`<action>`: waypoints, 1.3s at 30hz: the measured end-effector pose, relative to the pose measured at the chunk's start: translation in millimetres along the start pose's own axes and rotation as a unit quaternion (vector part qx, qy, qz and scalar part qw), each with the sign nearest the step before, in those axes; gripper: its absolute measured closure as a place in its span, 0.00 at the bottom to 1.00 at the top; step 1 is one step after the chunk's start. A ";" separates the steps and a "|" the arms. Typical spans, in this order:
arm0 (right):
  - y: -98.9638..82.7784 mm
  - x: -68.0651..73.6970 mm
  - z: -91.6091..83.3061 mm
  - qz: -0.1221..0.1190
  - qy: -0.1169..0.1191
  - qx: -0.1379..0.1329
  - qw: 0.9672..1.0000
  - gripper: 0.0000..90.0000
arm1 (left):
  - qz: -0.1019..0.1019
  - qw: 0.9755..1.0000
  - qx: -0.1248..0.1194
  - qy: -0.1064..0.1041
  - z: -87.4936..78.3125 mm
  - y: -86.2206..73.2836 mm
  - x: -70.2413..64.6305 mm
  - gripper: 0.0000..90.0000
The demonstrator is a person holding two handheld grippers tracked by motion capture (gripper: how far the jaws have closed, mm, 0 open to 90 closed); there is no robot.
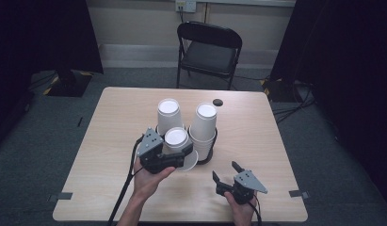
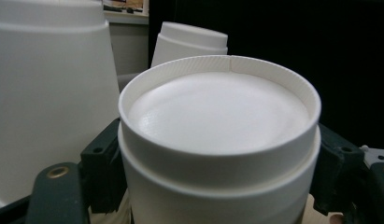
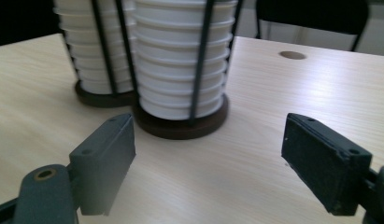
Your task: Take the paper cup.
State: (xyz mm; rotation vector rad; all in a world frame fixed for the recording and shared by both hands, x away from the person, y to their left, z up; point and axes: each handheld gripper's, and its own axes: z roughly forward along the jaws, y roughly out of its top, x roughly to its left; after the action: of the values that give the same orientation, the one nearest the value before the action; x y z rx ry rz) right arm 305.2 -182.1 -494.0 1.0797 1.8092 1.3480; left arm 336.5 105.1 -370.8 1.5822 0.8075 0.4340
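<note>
The left tool (image 1: 174, 159) is clamped on an upturned white paper cup (image 2: 217, 140), light and crushable, best held gently mid-wall, while the right tool (image 1: 227, 172) waits wide open.

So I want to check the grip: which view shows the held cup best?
The left gripper view: the upside-down cup sits close up, with a black jaw pressed on each side. The high view shows it small in the left gripper, beside two cup stacks. The right gripper view gives nothing I can tell as that cup.

Black two-jaw tools (image 1: 227, 175), grey triangular top plates, trailing black cables, seemingly sleeveless forearms
</note>
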 end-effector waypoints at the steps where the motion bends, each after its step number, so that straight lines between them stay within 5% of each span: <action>1: 0.4 0.5 1.0 0.007 0.013 0.004 1.000 0.21 | -0.004 1.000 0.003 0.001 -0.4 -2.7 1.0 0.24; 6: 2.4 12.2 6.7 0.003 0.035 0.019 0.999 0.26 | -0.035 0.999 0.014 -0.018 -2.4 -12.4 5.1 0.24; 9: 3.1 22.2 8.6 -0.006 0.077 0.023 0.997 0.34 | -0.039 0.999 0.020 -0.017 -6.0 -14.3 2.9 0.24; 13: 4.3 34.9 8.9 -0.003 0.121 0.004 0.993 0.40 | -0.043 0.999 0.020 -0.023 -12.4 -16.8 -1.0 0.24; 21: 3.1 47.8 5.9 -0.001 0.165 -0.050 0.985 0.50 | -0.071 0.997 0.003 -0.036 -20.8 -26.8 -2.0 0.24; 31: 4.6 52.0 3.0 -0.010 0.192 -0.069 0.979 0.58 | -0.120 0.992 -0.001 -0.032 -27.0 -44.2 5.5 0.24; 39: 9.5 59.4 0.1 -0.048 0.188 -0.092 0.977 0.62 | -0.150 0.988 -0.009 -0.045 -30.1 -50.0 9.2 0.24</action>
State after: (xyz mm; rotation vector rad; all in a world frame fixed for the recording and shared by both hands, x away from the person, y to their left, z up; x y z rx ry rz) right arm 279.8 -128.1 -485.6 0.6613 1.9223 1.7084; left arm 309.7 133.4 -415.2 1.4225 0.9516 0.1505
